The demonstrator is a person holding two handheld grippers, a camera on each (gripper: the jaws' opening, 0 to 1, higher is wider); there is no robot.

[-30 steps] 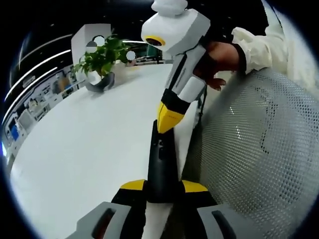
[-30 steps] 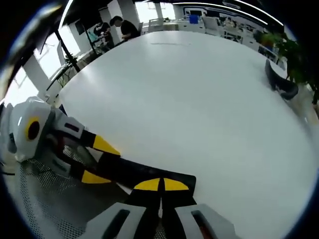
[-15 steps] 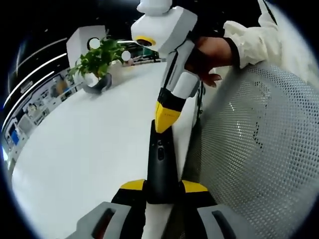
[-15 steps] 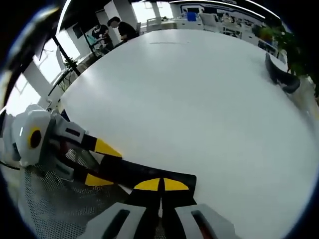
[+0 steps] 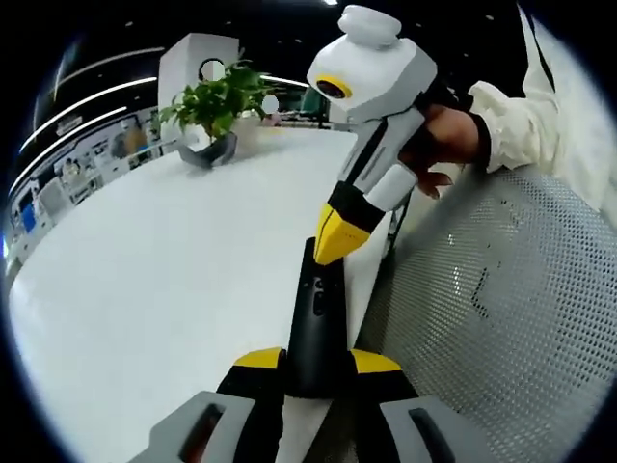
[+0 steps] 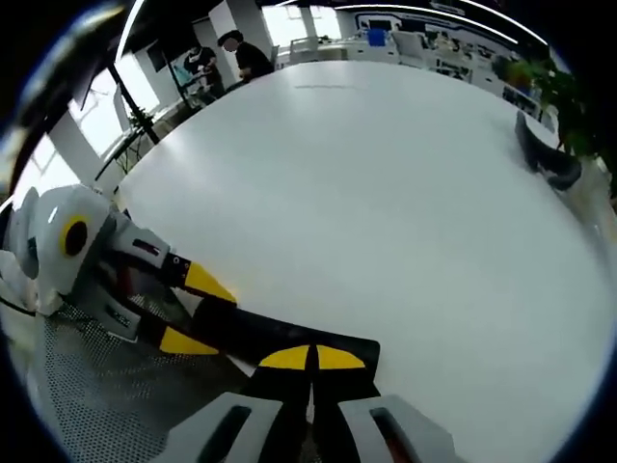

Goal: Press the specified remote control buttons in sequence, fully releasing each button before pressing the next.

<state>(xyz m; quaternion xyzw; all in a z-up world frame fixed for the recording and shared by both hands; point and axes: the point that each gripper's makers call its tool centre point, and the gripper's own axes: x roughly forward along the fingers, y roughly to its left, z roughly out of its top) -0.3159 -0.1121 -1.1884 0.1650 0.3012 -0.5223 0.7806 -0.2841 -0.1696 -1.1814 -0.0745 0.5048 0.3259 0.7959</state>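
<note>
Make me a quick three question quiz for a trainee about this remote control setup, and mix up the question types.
1. True or false: the left hand-held gripper is shut on the black remote.
2. Which thing stands at the far side of the white table? A) a potted plant B) a laptop C) a mug
3. Fill in: the right hand-held gripper has its yellow tips at the remote's ____ end.

Key: 1 true; 2 A; 3 far

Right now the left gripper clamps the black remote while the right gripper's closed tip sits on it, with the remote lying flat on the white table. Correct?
Not quite: the remote is held up beside the table edge, over the mesh chair, per the left gripper view. The left gripper clamps it; the right gripper tip meets it.
</note>
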